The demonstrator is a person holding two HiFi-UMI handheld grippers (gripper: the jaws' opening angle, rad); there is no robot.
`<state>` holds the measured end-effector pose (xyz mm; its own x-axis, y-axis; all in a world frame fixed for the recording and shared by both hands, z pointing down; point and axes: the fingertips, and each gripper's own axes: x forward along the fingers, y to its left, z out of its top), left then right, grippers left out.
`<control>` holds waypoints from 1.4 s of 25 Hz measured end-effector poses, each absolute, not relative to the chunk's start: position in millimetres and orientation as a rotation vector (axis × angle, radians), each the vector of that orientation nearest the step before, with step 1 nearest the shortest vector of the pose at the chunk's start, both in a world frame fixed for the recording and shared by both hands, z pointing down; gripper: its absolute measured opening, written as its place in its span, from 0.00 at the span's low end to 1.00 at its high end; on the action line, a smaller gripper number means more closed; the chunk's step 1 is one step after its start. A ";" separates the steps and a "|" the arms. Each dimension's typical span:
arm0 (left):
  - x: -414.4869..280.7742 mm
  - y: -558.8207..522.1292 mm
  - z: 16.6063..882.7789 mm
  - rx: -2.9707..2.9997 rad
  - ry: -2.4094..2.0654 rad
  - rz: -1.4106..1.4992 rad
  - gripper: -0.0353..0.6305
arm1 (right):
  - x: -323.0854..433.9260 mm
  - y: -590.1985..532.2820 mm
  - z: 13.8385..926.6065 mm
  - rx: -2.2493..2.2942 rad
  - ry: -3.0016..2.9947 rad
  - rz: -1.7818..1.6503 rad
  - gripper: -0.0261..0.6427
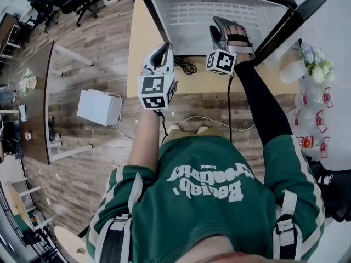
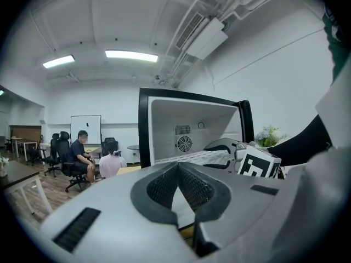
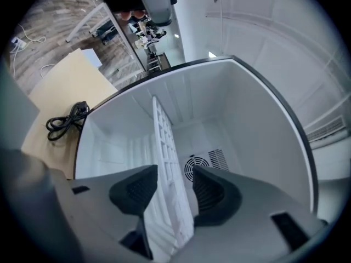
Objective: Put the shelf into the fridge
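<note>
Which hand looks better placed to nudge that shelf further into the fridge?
Right, probably. The right gripper is at the fridge opening with the shelf edge between its open jaws; the left gripper is shut and farther back.

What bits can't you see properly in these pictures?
- Head view: the right gripper and the hand cover part of the shelf's front edge.
- Head view: the top edge cuts off the fridge's roof.
- Left gripper view: the left gripper's body hides most of the table.
- Right gripper view: the shelf shows edge-on; what holds it up can't be made out.
</note>
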<state>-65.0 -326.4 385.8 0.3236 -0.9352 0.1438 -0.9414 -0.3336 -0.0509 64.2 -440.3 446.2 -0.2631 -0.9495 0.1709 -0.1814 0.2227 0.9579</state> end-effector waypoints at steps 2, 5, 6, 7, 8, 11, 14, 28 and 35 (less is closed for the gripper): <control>-58.8 -323.5 384.7 2.523 -1.789 0.220 0.05 | 69.4 -431.1 442.6 1.099 -1.675 -1.097 0.35; -51.4 -318.4 382.7 2.525 -1.795 0.208 0.05 | 78.5 -416.7 435.0 1.170 -1.765 -1.020 0.36; -49.0 -316.4 382.4 2.526 -1.797 0.206 0.05 | 81.4 -411.7 431.2 1.199 -1.798 -0.996 0.36; -46.6 -314.3 382.2 2.527 -1.798 0.204 0.05 | 84.0 -406.6 427.3 1.221 -1.826 -0.979 0.37; -44.3 -312.1 382.0 2.527 -1.800 0.202 0.05 | 86.0 -401.4 423.4 1.237 -1.851 -0.968 0.39; -40.0 -306.0 380.1 2.526 -1.813 0.195 0.05 | 90.0 -385.7 411.6 1.286 -1.935 -0.921 0.41; -37.8 -302.1 374.5 2.534 -1.829 0.190 0.05 | 93.5 -371.8 399.3 1.353 -2.034 -0.845 0.42; -28.0 -286.6 348.6 2.575 -1.873 0.154 0.05 | 138.6 -328.8 376.9 1.674 -2.471 -0.148 0.44; -21.3 -279.3 340.0 2.597 -1.892 0.150 0.05 | 142.9 -311.0 364.8 1.674 -2.559 -0.107 0.45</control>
<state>-21.3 -279.3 340.0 0.3047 -0.9519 0.0317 -0.9450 -0.3063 -0.1149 142.9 -311.0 364.8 -0.3988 -0.9165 0.0301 -0.9108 0.3997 0.1031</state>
